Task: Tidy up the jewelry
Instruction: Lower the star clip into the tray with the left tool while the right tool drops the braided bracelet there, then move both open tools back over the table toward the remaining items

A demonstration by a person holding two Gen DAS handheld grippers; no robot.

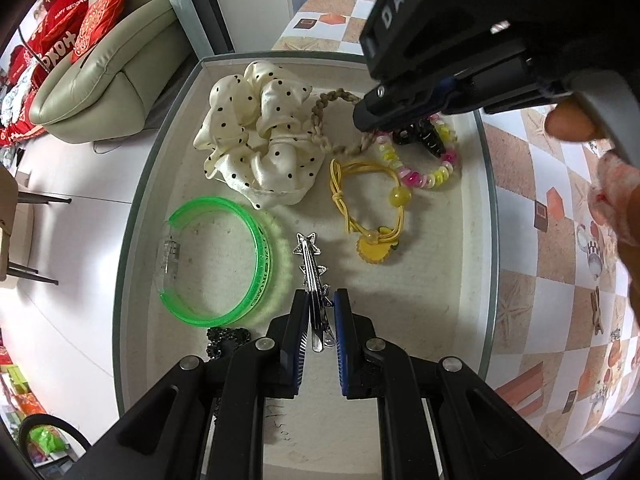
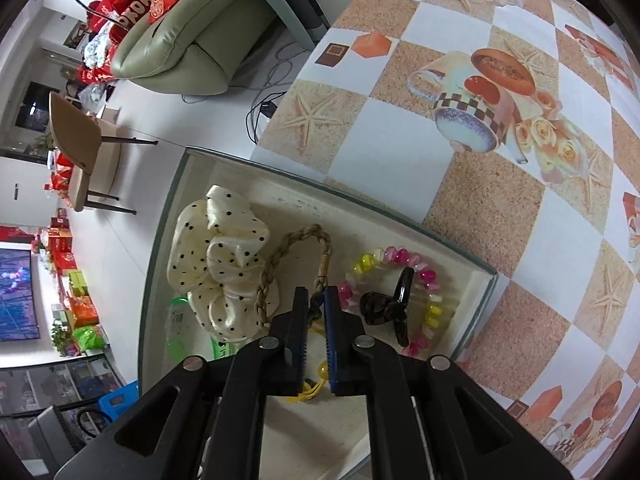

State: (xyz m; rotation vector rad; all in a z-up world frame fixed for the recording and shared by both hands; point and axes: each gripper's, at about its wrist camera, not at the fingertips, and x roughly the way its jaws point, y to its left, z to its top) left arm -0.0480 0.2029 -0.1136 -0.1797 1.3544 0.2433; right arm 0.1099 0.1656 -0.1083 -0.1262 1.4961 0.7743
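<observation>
A shallow cream tray (image 1: 476,216) holds hair and jewelry pieces. My left gripper (image 1: 320,300) is shut on a silver star hair clip (image 1: 310,264), its tip pointing into the tray beside a green bangle (image 1: 224,264). My right gripper (image 2: 316,294) is shut on the braided tan bracelet (image 2: 276,272), at its dark end; it also shows in the left wrist view (image 1: 332,114), where the right gripper (image 1: 372,128) comes in from the top right. Nearby lie a polka-dot scrunchie (image 1: 256,140), a yellow cord bracelet (image 1: 368,196), a pink-yellow bead bracelet (image 2: 424,280) and a black claw clip (image 2: 388,304).
The tray sits on a table with a checked orange-and-white cloth (image 2: 480,160), close to its left edge. A black beaded piece (image 1: 228,340) lies under my left gripper. Beyond the edge are a floor, a green sofa (image 2: 188,48) and a chair (image 2: 80,148).
</observation>
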